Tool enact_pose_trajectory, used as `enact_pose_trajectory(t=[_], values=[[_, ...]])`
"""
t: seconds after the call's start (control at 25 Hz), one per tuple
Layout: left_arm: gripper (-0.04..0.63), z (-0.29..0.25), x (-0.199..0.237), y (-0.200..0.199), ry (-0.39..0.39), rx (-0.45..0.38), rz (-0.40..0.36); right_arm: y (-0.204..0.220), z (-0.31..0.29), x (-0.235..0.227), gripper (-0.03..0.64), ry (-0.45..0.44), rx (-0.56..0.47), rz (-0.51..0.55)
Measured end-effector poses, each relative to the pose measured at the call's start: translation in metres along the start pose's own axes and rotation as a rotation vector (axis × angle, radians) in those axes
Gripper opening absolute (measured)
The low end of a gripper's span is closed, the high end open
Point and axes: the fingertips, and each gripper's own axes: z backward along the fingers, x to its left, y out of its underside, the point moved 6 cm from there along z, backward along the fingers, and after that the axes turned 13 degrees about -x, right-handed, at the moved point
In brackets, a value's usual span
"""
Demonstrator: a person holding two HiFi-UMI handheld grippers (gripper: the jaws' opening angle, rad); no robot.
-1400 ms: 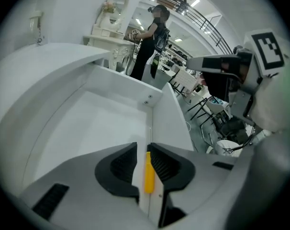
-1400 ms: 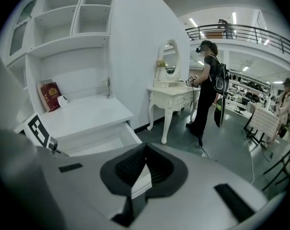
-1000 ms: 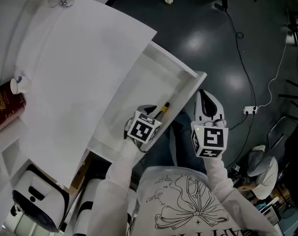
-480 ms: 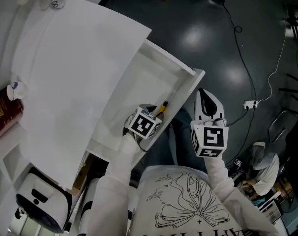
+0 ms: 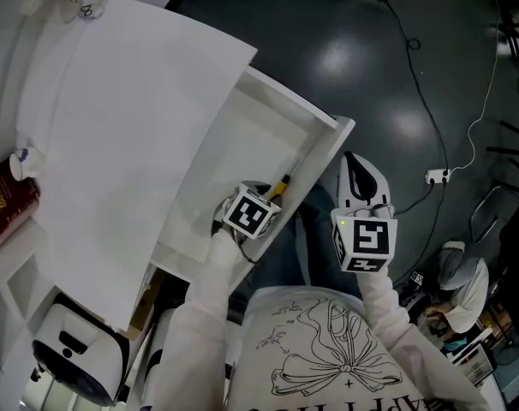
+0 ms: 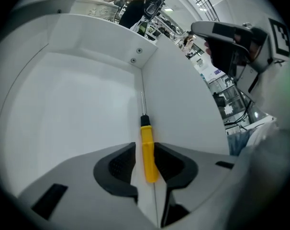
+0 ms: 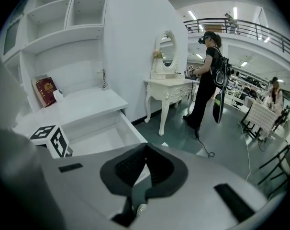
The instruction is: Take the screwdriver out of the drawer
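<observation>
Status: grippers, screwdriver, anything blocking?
Left gripper jaws just opened, astride screwdriver handle, no grip yet. Right gripper shut, empty. Screwdriver lies in drawer along its wall. Nothing blocking.

yellow screwdriver (image 6: 146,140) lies in the open drawer (image 6: 78,114).

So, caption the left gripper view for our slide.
Left tool, jaws just opening, straddles the yellow screwdriver in the drawer.

Dark, glossy floor (image 5: 388,84) catching the ceiling lights, a power strip (image 5: 437,176) lying on it. White desktop (image 5: 114,135) on the left, white shelves (image 7: 49,28) holding a red book (image 7: 45,89), and an ornate dressing table (image 7: 166,87) beneath a railed balcony (image 7: 240,28).
</observation>
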Motion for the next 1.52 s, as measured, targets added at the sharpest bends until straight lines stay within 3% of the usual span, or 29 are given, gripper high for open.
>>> enact_pose_trajectory(t=[0.44, 1.0, 1.16, 1.52], values=[[0.109, -0.002, -0.002, -0.003, 0.015, 0.032, 0.008, 0.005, 0.000, -0.003, 0.003, 0.000, 0.014, -0.003], [0.067, -0.005, -0.002, -0.002, -0.037, 0.006, 0.087, 0.008, 0.000, -0.006, 0.003, -0.007, 0.015, -0.006], [0.066, -0.004, -0.002, -0.002, -0.040, -0.024, 0.143, 0.006, 0.000, -0.007, 0.003, -0.009, 0.010, -0.005], [0.064, 0.013, -0.005, -0.008, -0.093, -0.098, 0.155, -0.006, 0.005, -0.009, 0.003, -0.019, -0.025, 0.006]])
